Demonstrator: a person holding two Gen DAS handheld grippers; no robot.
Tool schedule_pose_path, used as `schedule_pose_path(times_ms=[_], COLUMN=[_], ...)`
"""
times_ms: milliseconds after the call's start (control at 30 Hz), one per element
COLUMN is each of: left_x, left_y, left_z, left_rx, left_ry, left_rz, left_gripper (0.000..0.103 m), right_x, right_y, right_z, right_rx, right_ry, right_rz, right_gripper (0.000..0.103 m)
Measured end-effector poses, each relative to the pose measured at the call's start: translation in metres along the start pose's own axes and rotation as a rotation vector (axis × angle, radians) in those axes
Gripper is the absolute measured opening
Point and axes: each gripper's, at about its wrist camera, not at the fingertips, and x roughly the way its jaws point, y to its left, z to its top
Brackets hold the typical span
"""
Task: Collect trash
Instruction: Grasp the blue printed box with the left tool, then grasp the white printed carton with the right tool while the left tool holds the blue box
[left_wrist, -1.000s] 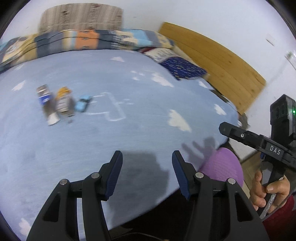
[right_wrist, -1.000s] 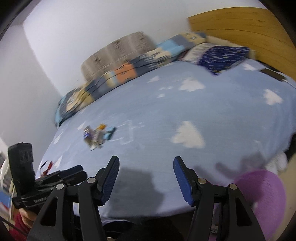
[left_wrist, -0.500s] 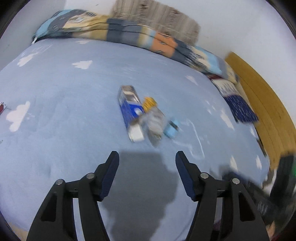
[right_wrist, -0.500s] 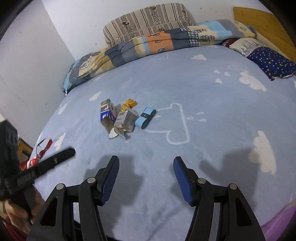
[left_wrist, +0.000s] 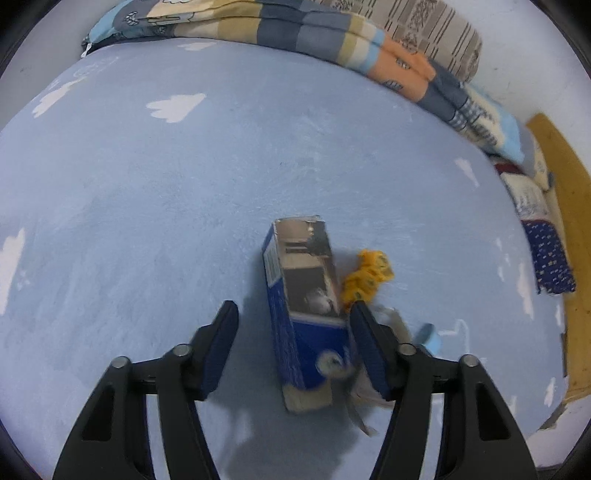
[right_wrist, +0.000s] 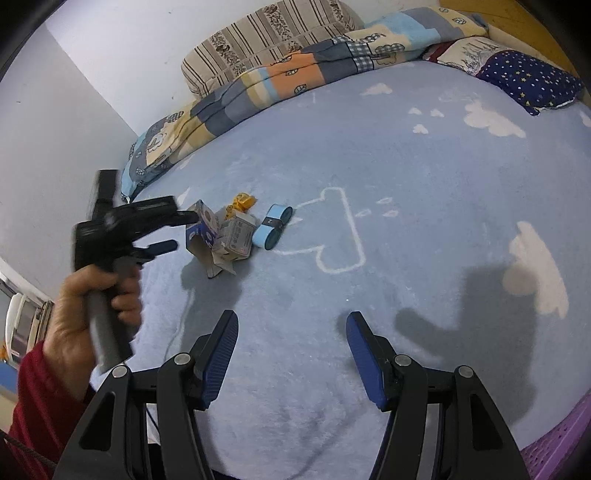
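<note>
Nothing collected yet as far as I can see. The trash is all on the bed sheet (right_wrist: 406, 177), in one cluster left of centre in the right wrist view: blue carton (left_wrist: 303, 314), grey box (right_wrist: 240, 236), yellow wrapper (left_wrist: 367, 275), light blue roll (right_wrist: 271, 225). Left gripper (left_wrist: 291, 314) is down over the carton, which lies between its fingers in the lower centre of the left wrist view; the right-hand pad (left_wrist: 367, 347) looks at or just against the carton's side, the left-hand pad stands clear of it. Jaws have just been closing, now about half wide, no grip made that I can confirm. Right gripper (right_wrist: 291, 325) hangs over bare sheet at bottom centre of its own view, half open, nothing between the pads. A purple basket (right_wrist: 561, 439) edge shows at lower right there, probably the bin. Left to do: close on the carton, carry it over, then the other three pieces.
</note>
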Motion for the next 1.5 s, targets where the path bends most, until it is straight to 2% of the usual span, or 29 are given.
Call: schedule_pose_path(times_ms=[67, 267, 533, 633, 733, 933, 1100, 1133, 1167, 1333, 1500], left_x=[0.007, -0.014, -0.104, -0.132, -0.142, -0.125, -0.123, -0.123, -0.124, -0.126, -0.129], left_y=[0.007, 0.023, 0.047, 0.063, 0.085, 0.117, 0.120, 0.120, 0.119, 0.107, 0.077], left_z=[0.001, -0.018, -0.048, -0.061, -0.066, -0.059, -0.060, -0.060, -0.061, -0.064, -0.080], left_rx=[-0.005, 0.028, 0.063, 0.047, 0.025, -0.053, -0.033, -0.031, -0.030, 0.009, 0.098], left_ry=[0.012, -0.003, -0.120, -0.183, -0.235, -0.209, -0.212, -0.213, -0.214, -0.220, -0.217], left_rz=[-0.007, -0.065, -0.083, -0.069, -0.029, -0.030, -0.020, -0.024, -0.028, -0.069, -0.094], left_gripper=[0.033, 0.032, 0.032, 0.032, 0.032, 0.032, 0.032, 0.032, 0.032, 0.032, 0.032], right_x=[0.001, 0.008, 0.045, 0.068, 0.094, 0.150, 0.184, 0.189, 0.190, 0.167, 0.103], right_y=[0.002, 0.010, 0.047, 0.069, 0.095, 0.128, 0.131, 0.127, 0.121, 0.107, 0.096], right_z=[0.000, 0.000, 0.022, 0.034, 0.044, 0.071, 0.079, 0.079, 0.080, 0.072, 0.056], right_rx=[-0.003, -0.023, -0.114, -0.129, -0.153, -0.172, -0.212, -0.206, -0.202, -0.212, -0.241], right_ry=[0.003, 0.018, 0.054, 0.057, 0.066, 0.081, 0.103, 0.116, 0.122, 0.088, 0.026], right_rz=[0.008, 0.009, -0.015, -0.005, -0.024, -0.140, -0.270, -0.288, -0.292, -0.261, -0.171], right_gripper=[0.064, 0.064, 0.064, 0.064, 0.064, 0.064, 0.064, 0.060, 0.044, 0.039, 0.039])
